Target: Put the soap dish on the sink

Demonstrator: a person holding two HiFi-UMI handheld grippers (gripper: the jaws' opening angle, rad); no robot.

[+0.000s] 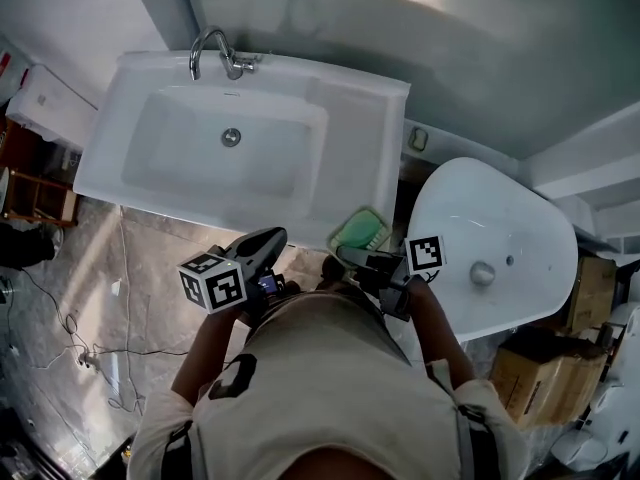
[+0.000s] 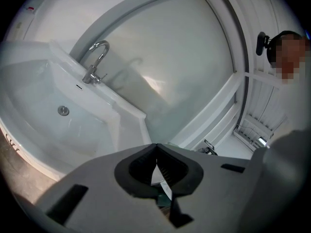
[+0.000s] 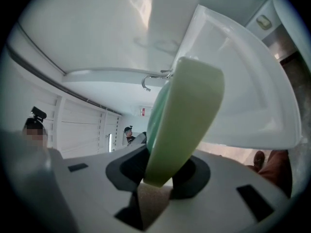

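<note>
A pale green soap dish (image 1: 360, 230) hangs in the air just off the front right corner of the white sink (image 1: 355, 118), held on edge. My right gripper (image 1: 349, 254) is shut on it. In the right gripper view the soap dish (image 3: 187, 110) stands upright between the pads, with the sink (image 3: 243, 81) and its faucet (image 3: 155, 79) behind it. My left gripper (image 1: 265, 240) hovers in front of the sink's near edge, its dark jaws together with nothing in them. The left gripper (image 2: 155, 147) looks across the sink (image 2: 121, 106) toward the chrome faucet (image 2: 95, 62).
A second white oval basin (image 1: 500, 238) stands to the right of the sink. Cardboard boxes (image 1: 540, 368) lie at the lower right. A wooden rack (image 1: 35, 193) and a white box (image 1: 45, 103) are at the left. Cables (image 1: 90, 338) trail over the marble floor.
</note>
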